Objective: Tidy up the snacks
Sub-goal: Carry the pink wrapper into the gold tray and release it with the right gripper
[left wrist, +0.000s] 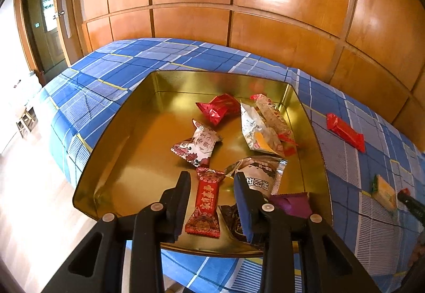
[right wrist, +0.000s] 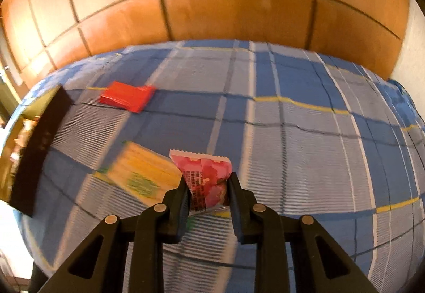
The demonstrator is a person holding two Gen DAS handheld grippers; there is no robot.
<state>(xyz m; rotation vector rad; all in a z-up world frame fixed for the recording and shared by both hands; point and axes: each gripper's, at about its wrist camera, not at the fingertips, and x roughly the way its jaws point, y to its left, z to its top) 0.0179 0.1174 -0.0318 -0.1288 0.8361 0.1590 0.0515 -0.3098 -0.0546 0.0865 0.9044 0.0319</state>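
A gold tin tray (left wrist: 127,149) lies on the blue plaid cloth and holds several wrapped snacks. My left gripper (left wrist: 212,184) is open above the tray's near edge, with a red patterned candy (left wrist: 205,204) lying in the tray between its fingers. My right gripper (right wrist: 207,186) is shut on a pink snack packet (right wrist: 204,176) and holds it above the cloth. A yellow-green packet (right wrist: 140,173) lies just left of it, and a red packet (right wrist: 126,96) lies farther back. The tray's dark outer wall (right wrist: 39,146) shows at the left.
The red packet (left wrist: 345,132) and the yellow-green packet (left wrist: 383,190) lie on the cloth to the right of the tray. Wooden wall panels (left wrist: 239,13) stand behind the table. The table's left edge drops to a pale floor (left wrist: 32,186).
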